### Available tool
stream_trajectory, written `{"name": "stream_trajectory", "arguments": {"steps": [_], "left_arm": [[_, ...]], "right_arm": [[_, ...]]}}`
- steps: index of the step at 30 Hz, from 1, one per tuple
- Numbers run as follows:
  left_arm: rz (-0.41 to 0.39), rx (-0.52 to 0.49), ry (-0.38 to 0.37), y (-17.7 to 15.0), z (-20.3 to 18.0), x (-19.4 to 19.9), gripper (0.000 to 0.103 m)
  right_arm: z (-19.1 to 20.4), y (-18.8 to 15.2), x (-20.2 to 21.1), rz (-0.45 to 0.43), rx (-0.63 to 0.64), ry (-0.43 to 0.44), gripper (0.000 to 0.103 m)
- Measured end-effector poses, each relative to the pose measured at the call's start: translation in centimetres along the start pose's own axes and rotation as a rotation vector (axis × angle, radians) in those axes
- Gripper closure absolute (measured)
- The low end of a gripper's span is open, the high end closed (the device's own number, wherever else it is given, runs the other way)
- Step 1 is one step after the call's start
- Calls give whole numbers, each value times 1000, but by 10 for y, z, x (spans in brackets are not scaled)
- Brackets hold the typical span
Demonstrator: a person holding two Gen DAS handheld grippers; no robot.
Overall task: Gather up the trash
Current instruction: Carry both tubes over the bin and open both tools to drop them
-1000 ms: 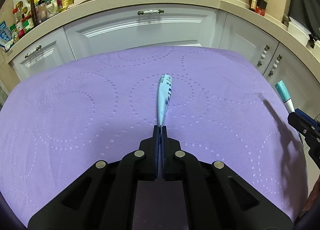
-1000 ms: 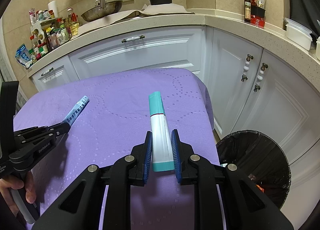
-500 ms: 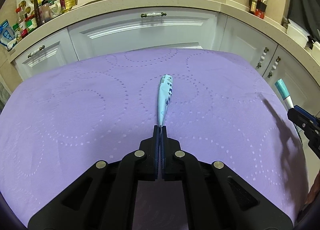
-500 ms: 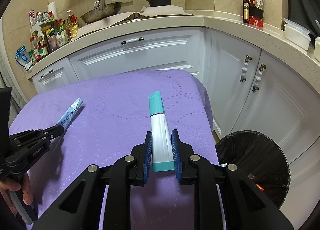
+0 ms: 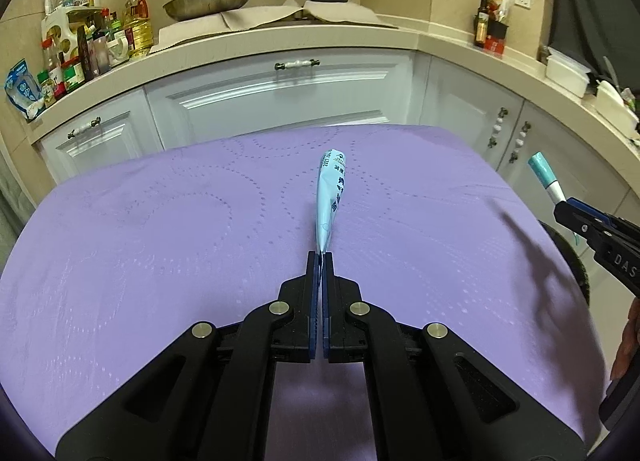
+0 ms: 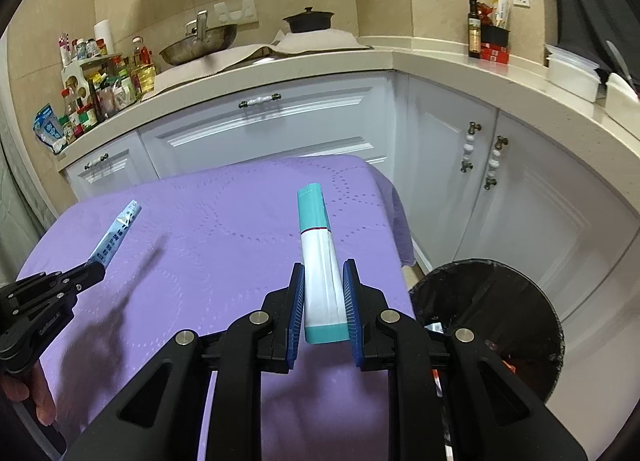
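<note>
Trash in the left wrist view is a light blue wrapper (image 5: 331,197) with dark print, pinched at its tail between the closed jaws of the left gripper (image 5: 321,261) and held out above the purple tablecloth (image 5: 160,229). At the right edge the right gripper (image 5: 568,209) shows from the side, a teal-tipped tube (image 5: 545,177) sticking out of it.

From the right wrist view, the right gripper (image 6: 323,293) clamps that white and teal tube (image 6: 320,261) between its blue pads, over the cloth's right edge (image 6: 384,237). A black-lined trash bin (image 6: 492,325) stands on the floor just beside the table, lower right. The left gripper (image 6: 94,265) appears at the left holding the wrapper (image 6: 116,235) up off the cloth
</note>
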State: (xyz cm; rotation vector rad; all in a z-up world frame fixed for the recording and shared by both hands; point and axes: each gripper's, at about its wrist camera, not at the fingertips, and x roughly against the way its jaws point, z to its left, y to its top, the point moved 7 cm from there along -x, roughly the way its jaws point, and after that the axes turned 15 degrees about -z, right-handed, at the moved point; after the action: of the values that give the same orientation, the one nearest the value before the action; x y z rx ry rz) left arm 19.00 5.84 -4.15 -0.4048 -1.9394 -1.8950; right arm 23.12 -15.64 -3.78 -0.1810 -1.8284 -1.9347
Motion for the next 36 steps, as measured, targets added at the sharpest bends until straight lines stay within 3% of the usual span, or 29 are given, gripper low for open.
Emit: {"name": "stream_trajectory", "arguments": {"steps": [10,22,36], "left_arm": [[-31,-27,-77,-8,-33,30,102],[-68,-100,-229,-10,-114,51,102],[-89,-168,-341,-8,-197,53,102]], "right_arm": [[-27,-6,40,-31,-36,-78,83],[-78,-17,86,-70,-79,-196,83],[-131,-20,117,-121,-123,-283,83]]}}
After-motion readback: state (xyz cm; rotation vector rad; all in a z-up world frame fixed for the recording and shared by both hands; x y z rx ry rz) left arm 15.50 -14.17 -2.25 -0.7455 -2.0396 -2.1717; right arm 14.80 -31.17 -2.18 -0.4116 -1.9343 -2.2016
